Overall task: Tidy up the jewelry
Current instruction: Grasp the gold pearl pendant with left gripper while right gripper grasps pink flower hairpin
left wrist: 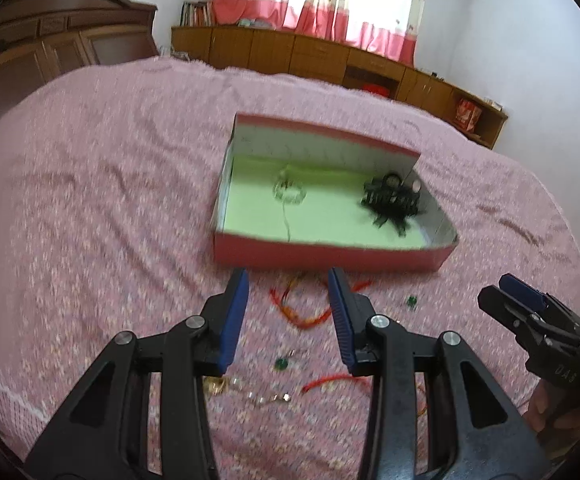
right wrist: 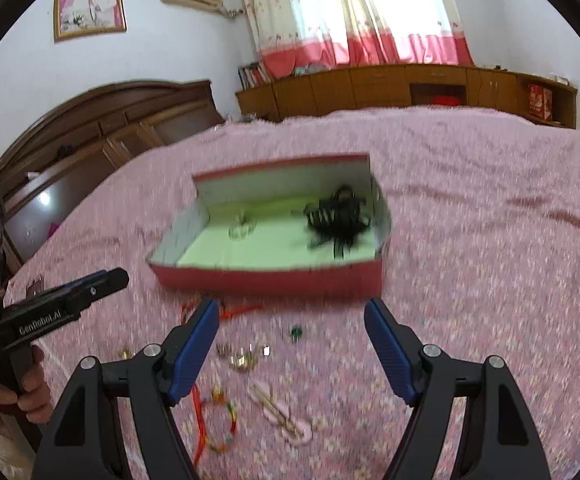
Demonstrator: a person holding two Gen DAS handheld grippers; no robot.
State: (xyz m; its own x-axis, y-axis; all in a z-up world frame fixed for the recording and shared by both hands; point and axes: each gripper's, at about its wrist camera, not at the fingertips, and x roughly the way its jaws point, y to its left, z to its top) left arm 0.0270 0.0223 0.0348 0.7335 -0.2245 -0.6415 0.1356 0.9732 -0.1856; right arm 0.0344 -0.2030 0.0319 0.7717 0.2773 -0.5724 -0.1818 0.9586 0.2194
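Two grippers are up over the bed (left wrist: 90, 168), and the only writing I can read is "GenRobot.AI" on the side of my left gripper (right wrist: 106, 280), seen from the right wrist view; the letters on my right gripper (left wrist: 505, 292) in the left wrist view are too cut off to make out. My left fingers (left wrist: 234, 320) stand partly open with nothing between them, above a red cord (left wrist: 305, 322) on the pink bedspread. My right fingers (right wrist: 196, 346) stand wide open and empty too, over the loose jewelry. One red box (left wrist: 329, 256) with a pale green floor sits just beyond both grippers; inside I count two things, a clear bracelet (left wrist: 290, 192) on the left and a black hair clip (left wrist: 391, 200) on the right. On the bedspread I see two small green pieces (left wrist: 411, 301), gold trinkets (right wrist: 246, 356), one beaded red bracelet (right wrist: 222, 420) and one pink clip (right wrist: 282, 412).
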